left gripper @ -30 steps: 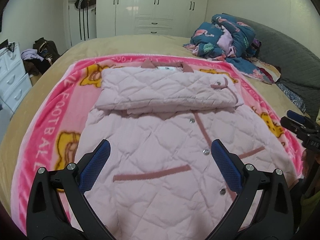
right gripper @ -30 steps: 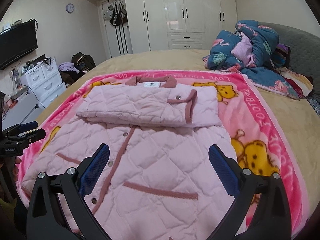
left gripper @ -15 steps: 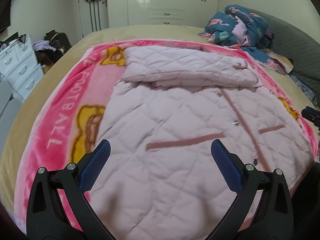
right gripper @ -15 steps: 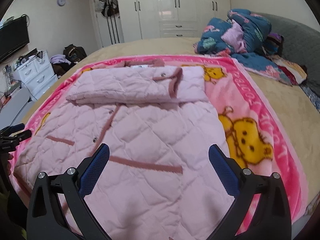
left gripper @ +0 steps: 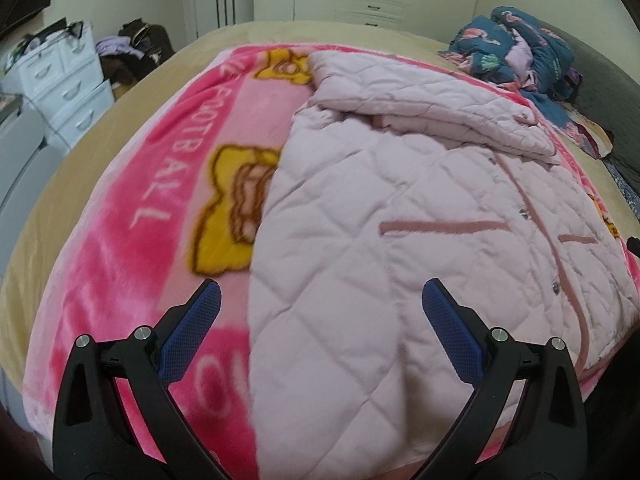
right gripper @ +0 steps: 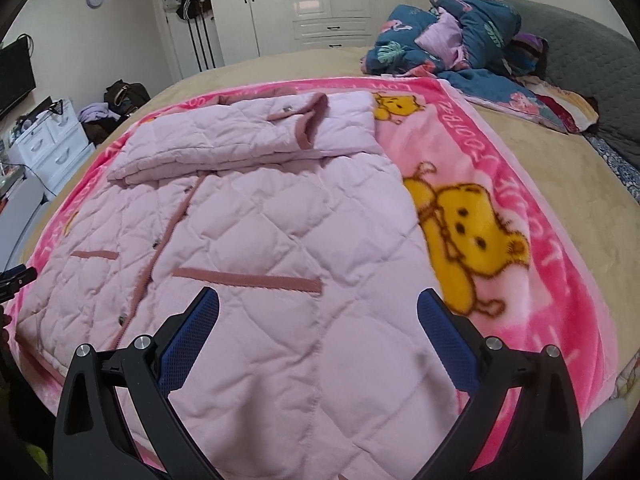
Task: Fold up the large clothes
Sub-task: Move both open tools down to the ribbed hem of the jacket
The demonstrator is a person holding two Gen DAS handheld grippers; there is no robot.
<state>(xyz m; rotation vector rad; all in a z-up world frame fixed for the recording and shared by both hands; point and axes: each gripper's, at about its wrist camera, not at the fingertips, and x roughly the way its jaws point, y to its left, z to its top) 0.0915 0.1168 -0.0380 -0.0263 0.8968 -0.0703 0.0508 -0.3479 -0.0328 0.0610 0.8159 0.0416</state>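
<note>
A pale pink quilted jacket point(left gripper: 400, 216) lies front up on a pink cartoon blanket point(left gripper: 132, 216), its sleeves folded across the chest point(left gripper: 432, 108). My left gripper point(left gripper: 320, 300) is open and empty, low over the jacket's near left hem corner. In the right wrist view the same jacket point(right gripper: 248, 216) fills the middle, with the folded sleeves point(right gripper: 248, 140) at the far end. My right gripper point(right gripper: 318, 304) is open and empty over the jacket's near right hem, next to the blanket's bear print point(right gripper: 472, 220).
A heap of blue patterned bedding point(right gripper: 452, 32) sits at the bed's far right by a grey headboard point(right gripper: 592, 68). White drawers point(left gripper: 60, 80) and piled clothes point(left gripper: 128, 52) stand left of the bed. White wardrobes point(right gripper: 320, 4) line the far wall.
Both grippers have dropped lower and spread outward, the left toward the jacket's left hem corner, the right toward its right hem edge. Both stay open. The jacket has not moved.
</note>
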